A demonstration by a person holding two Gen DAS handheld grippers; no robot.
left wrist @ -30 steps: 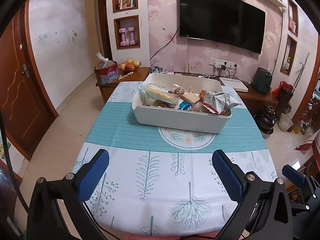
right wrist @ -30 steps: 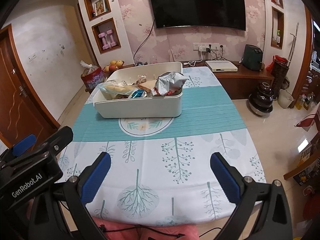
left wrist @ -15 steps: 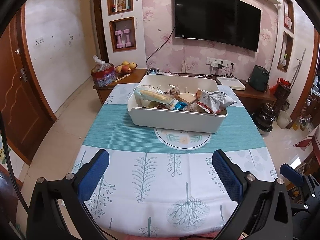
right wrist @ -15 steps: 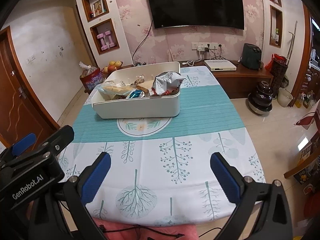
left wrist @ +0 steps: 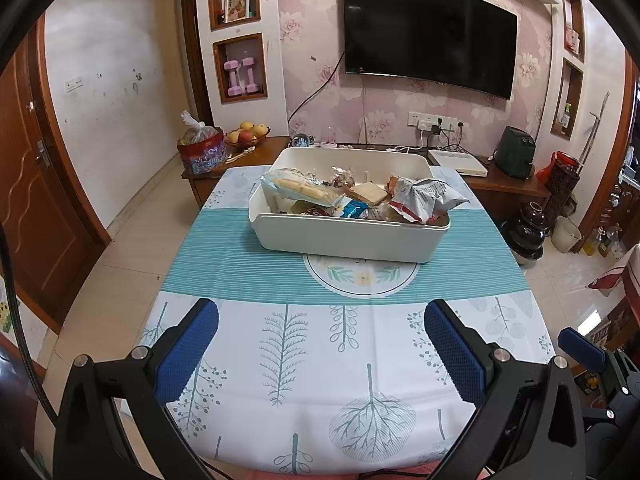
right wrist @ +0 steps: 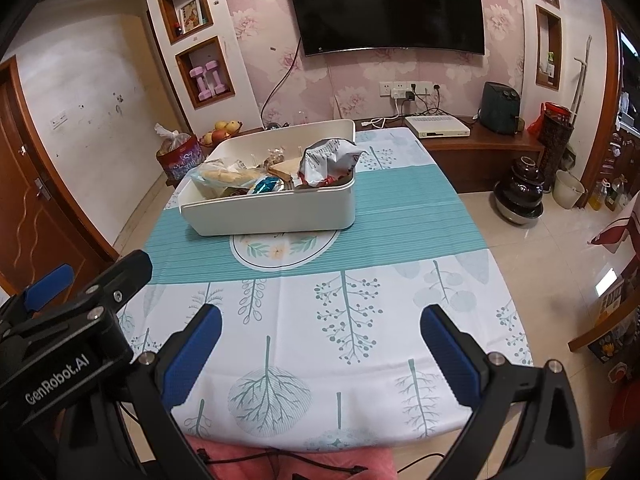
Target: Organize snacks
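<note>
You are holding both grippers, left (left wrist: 320, 344) and right (right wrist: 320, 344), fingers spread and empty, well short of the bin (left wrist: 348, 236), lying crosswise dead ahead of left.

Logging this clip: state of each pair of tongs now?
Left tongs: open, holding nothing.
Right tongs: open, holding nothing.

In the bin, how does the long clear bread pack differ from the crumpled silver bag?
The bread pack lies at the bin's left end, the silver bag at its right. The bread pack is clear, showing pale bread; the silver bag is printed foil. The bread pack looks smooth, the silver bag crumpled. Both rise above the white bin rim.
</note>
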